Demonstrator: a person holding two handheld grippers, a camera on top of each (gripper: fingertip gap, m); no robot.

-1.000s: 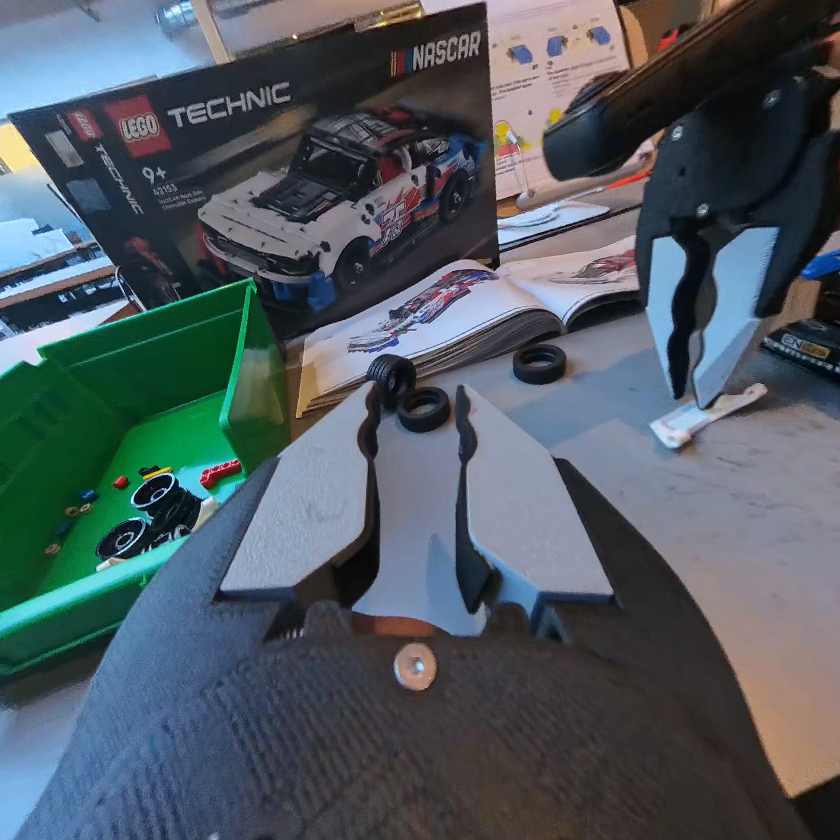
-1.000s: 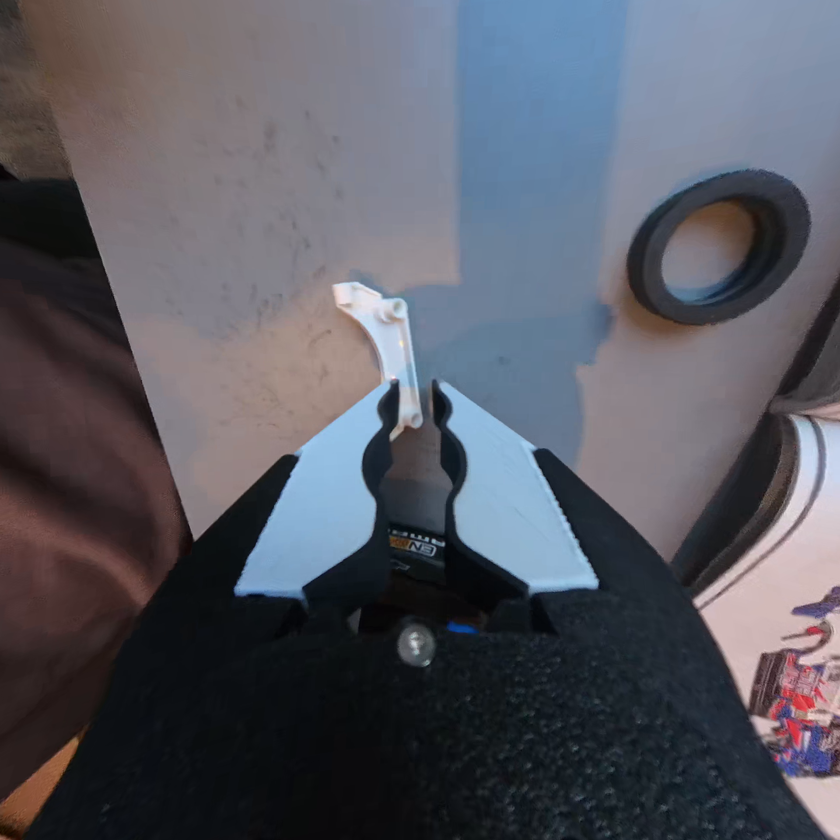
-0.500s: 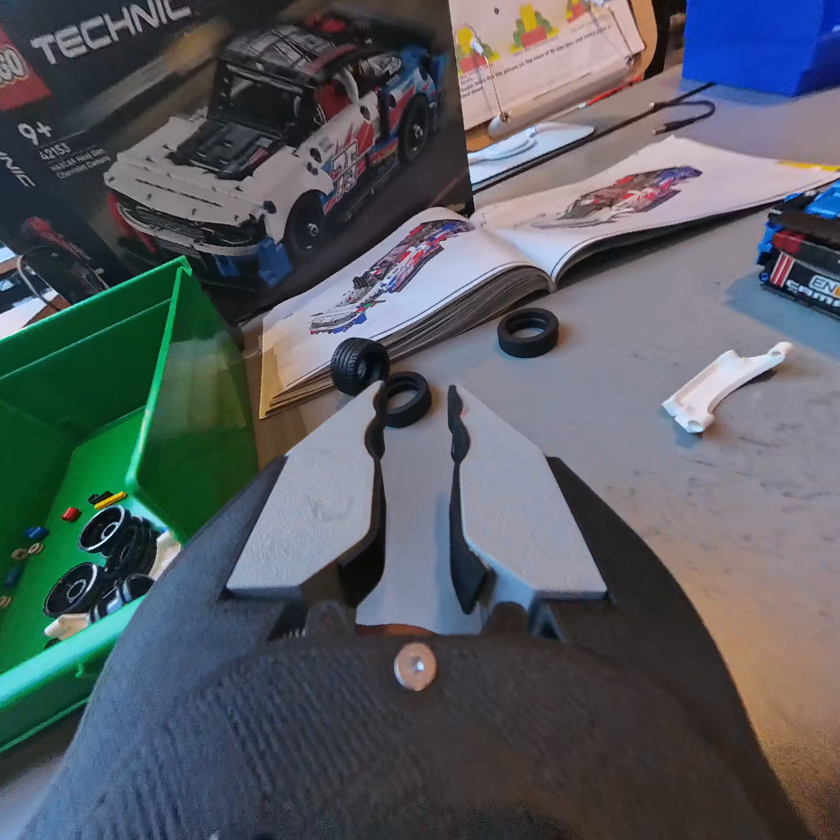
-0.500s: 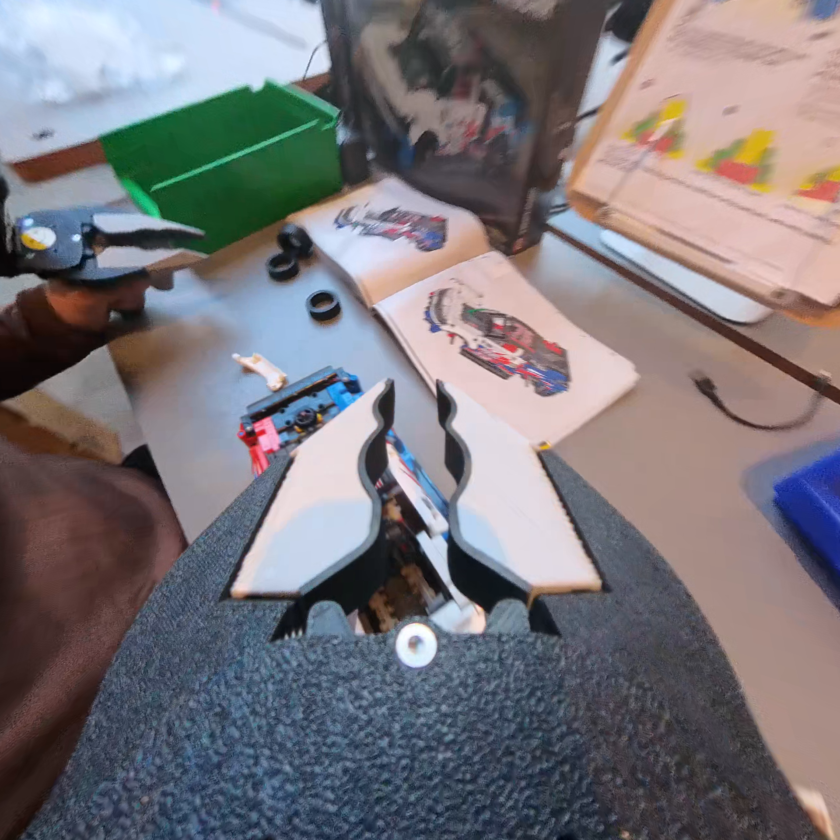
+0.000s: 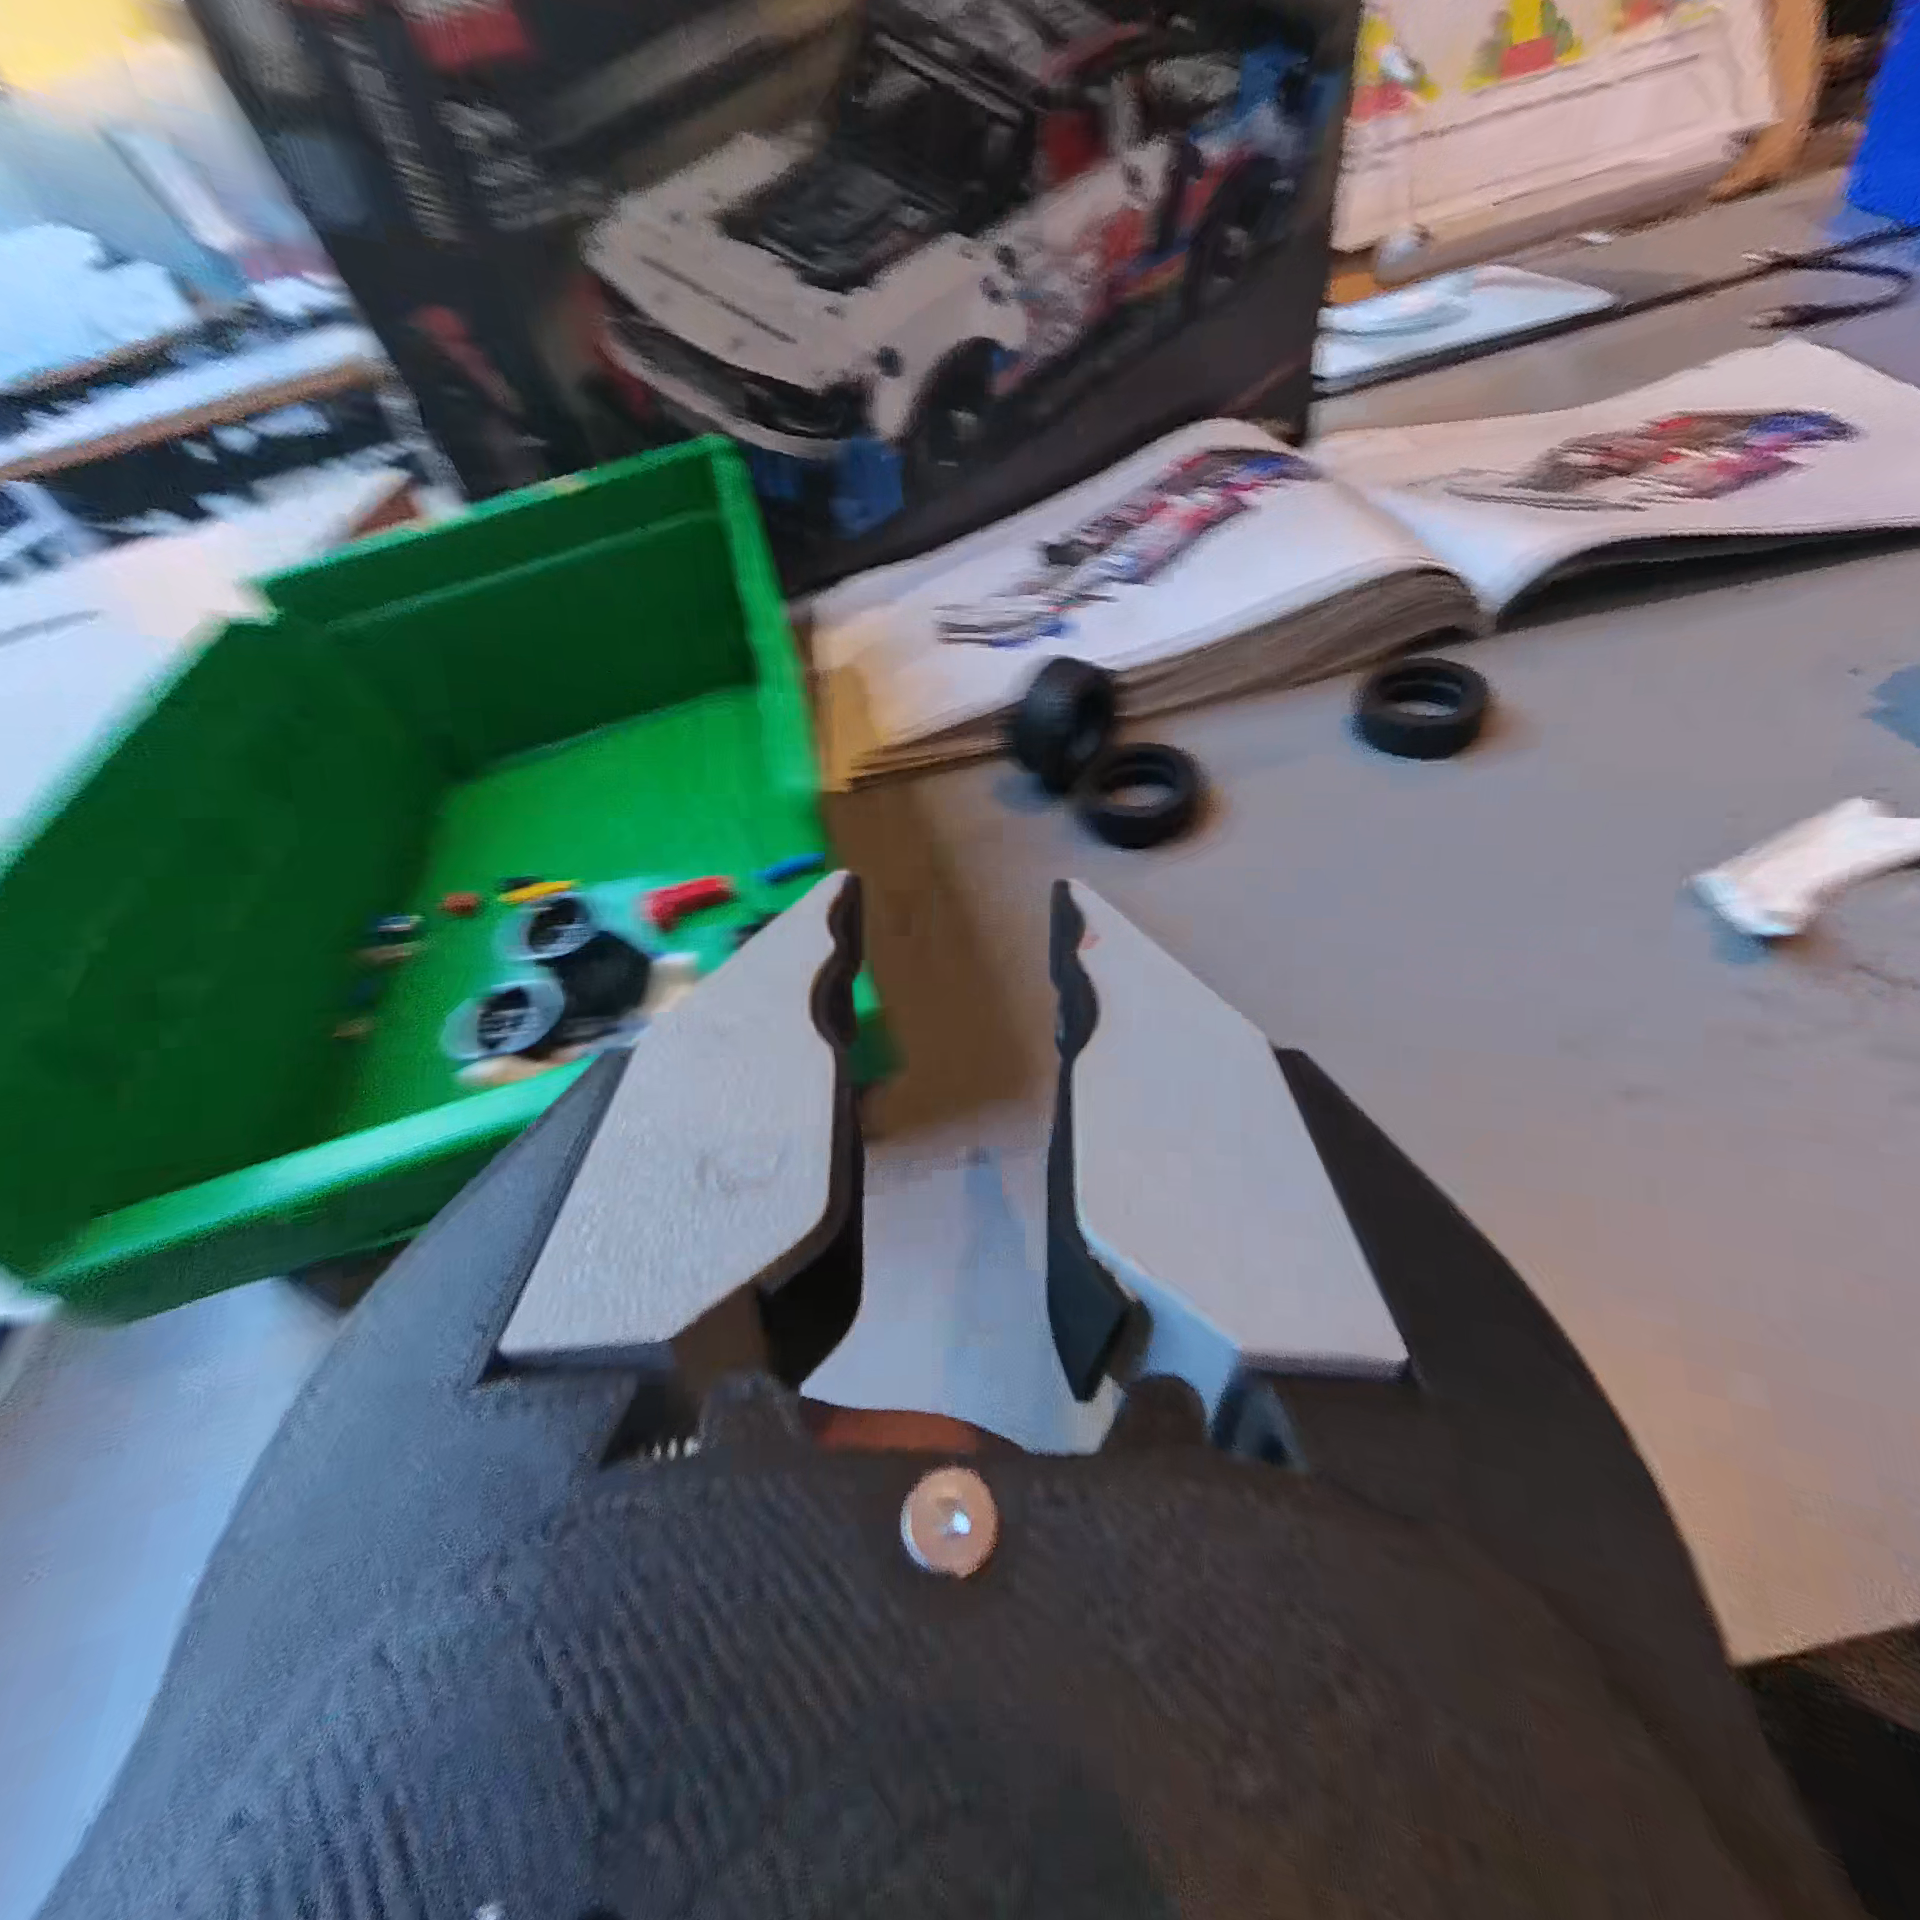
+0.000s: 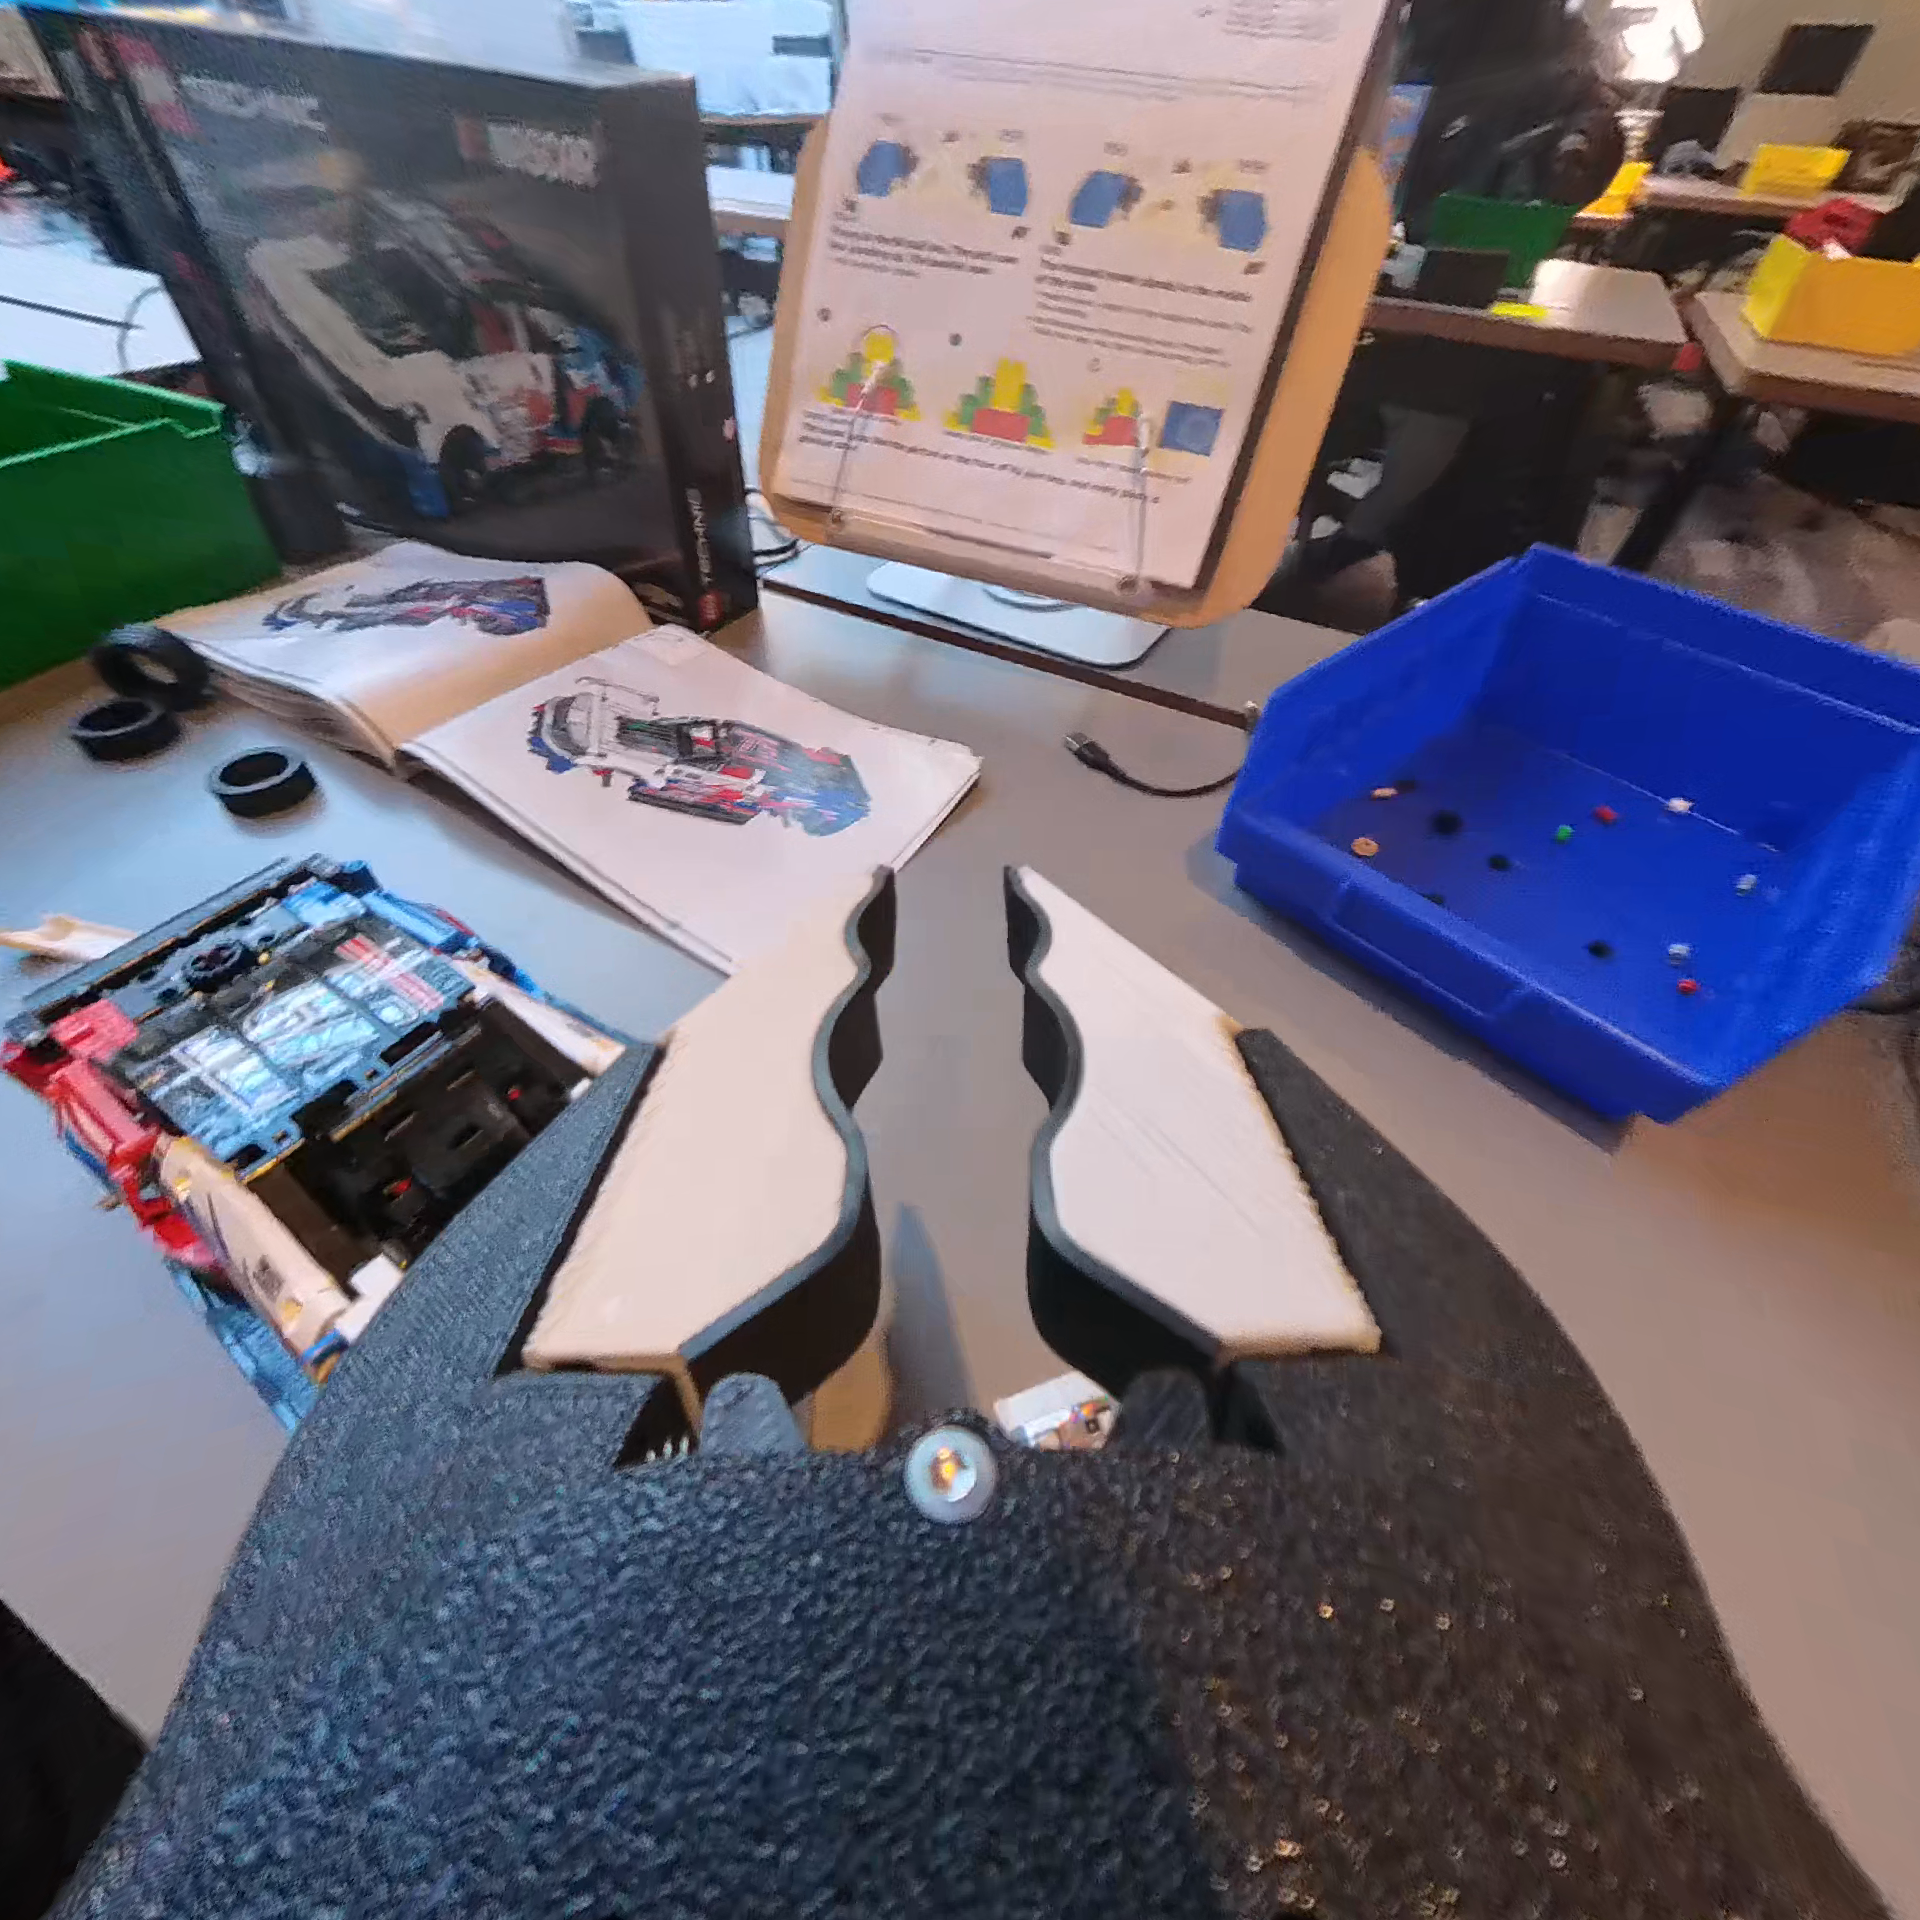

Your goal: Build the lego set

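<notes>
We hold both grippers with jaws apart and empty: left of the left gripper [image 5: 951, 914] sits the green plastic bin [image 5: 260, 1205] holding black wheel hubs [image 5: 540, 977] and small coloured pieces. Right of the right gripper [image 6: 948, 883] the blue plastic bin [image 6: 1507, 997] holds scattered tiny pieces, and the partly built car model [image 6: 281, 1049] lies on the grey worktop [image 6: 1558, 1299] to its left.

Ahead of the left claw [image 5: 951, 904], bare bench [image 5: 1455, 1091] runs forward to two black tyres [image 5: 1101, 758] lying against the open manual [image 5: 1195, 561]; a third tyre [image 5: 1421, 709] and a white curved piece [image 5: 1808, 868] lie off to its right. The green bin [image 5: 260, 1205] walls off its left side. Bare bench lies under the right claw [image 6: 948, 883], flanked by the half-built car [image 6: 270, 1049] on its left and the blue bin [image 6: 1475, 997] on its right.
</notes>
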